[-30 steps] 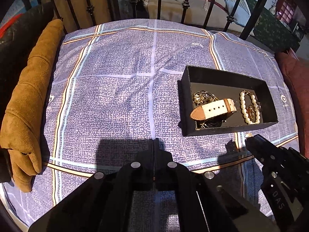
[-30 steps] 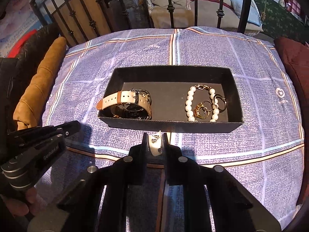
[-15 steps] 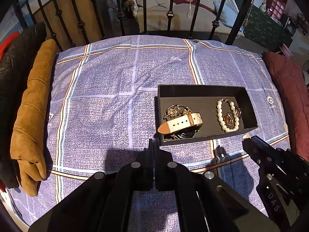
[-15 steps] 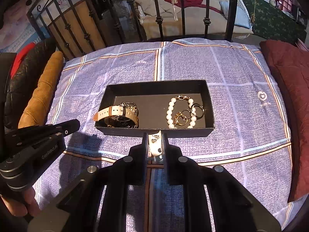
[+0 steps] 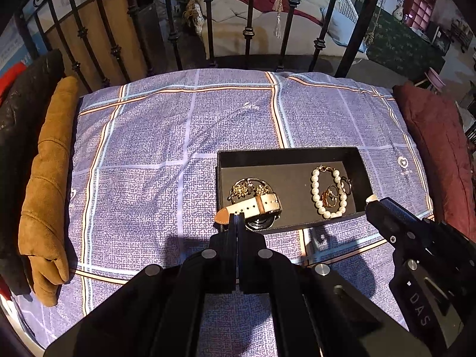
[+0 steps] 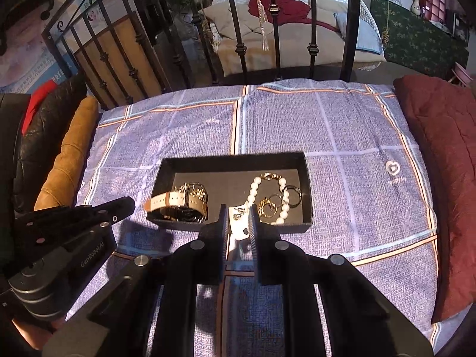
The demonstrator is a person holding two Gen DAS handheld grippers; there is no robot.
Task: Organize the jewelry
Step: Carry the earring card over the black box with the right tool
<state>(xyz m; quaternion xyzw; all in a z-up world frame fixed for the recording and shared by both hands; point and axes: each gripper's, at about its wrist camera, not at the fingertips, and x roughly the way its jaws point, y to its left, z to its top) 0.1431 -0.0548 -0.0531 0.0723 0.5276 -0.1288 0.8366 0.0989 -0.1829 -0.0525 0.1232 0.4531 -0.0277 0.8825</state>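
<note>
Right fingers [image 6: 229, 223] pinch a small white earring card [image 6: 239, 219] above the black tray [image 6: 235, 158]. Left fingers [image 5: 232, 229] are pressed together, empty, near the watch [image 5: 253, 205].

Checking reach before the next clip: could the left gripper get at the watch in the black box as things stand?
Probably yes: the watch lies on top in the open black box, just beyond the left gripper, nothing covering it. But its jaws are shut and must open first.

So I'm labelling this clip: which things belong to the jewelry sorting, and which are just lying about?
Job:
- black box
- watch
- pearl bracelet
- gold rings
- white tag in the right tongs

Lying about:
- tan cushion
- maroon cushion
- black jacket
</note>
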